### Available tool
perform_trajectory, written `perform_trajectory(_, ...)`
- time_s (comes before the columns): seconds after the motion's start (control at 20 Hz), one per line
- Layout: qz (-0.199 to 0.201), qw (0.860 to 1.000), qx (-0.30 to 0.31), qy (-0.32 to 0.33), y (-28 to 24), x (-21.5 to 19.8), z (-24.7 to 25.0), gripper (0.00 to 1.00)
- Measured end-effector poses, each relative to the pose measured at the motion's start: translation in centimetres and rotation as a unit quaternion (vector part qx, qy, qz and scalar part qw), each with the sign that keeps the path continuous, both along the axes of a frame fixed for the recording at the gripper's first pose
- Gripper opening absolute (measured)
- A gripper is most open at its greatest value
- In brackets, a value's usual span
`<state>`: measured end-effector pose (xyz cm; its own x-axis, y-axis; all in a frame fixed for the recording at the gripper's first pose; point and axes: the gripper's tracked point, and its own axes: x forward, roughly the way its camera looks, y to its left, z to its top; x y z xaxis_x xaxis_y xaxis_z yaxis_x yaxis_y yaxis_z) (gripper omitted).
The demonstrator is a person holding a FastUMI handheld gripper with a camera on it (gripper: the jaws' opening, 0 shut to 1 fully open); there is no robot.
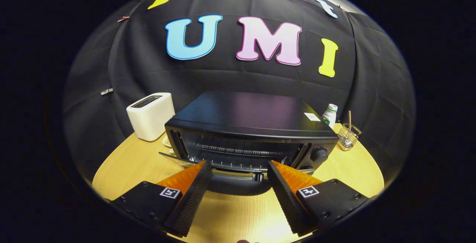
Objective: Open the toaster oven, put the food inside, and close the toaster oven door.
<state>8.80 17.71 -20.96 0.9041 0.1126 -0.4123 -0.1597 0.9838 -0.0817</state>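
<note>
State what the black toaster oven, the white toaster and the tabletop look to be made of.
Black toaster oven: likely painted sheet metal, its flat top giving a dull sheen; door open. White toaster: probably matte plastic, smooth with rounded corners, though coated metal is possible. Tabletop: pale wood or wood-look laminate, showing fine grain lines. The gripper has its jaws open before the oven.

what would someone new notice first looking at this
The black toaster oven in the middle of the wooden table, its door dropped open just ahead of the gripper, whose fingers are spread apart and hold nothing. Next, the white toaster left of the oven, then a small white bottle and wire basket to its right.
</note>
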Motion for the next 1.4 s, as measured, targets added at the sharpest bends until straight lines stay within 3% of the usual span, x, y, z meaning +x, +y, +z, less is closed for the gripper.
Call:
perform_trajectory(0.3, 0.019, 1.000, -0.008, 0.019, -0.1, -2.7, -2.5, 0.98)
perform_trajectory(0.55, 0.050, 0.996, -0.069, 0.035, -0.5, -6.6, -5.8, 0.99)
perform_trajectory(0.8, 0.024, 0.988, -0.040, 0.146, -2.6, -9.5, -12.2, 0.99)
perform_trajectory(1.2, 0.026, 0.991, -0.056, 0.120, -9.3, -10.2, -6.1, 0.99)
perform_trajectory(1.4, -0.003, 0.994, -0.057, 0.095, -16.0, -9.2, -2.2, 0.99)
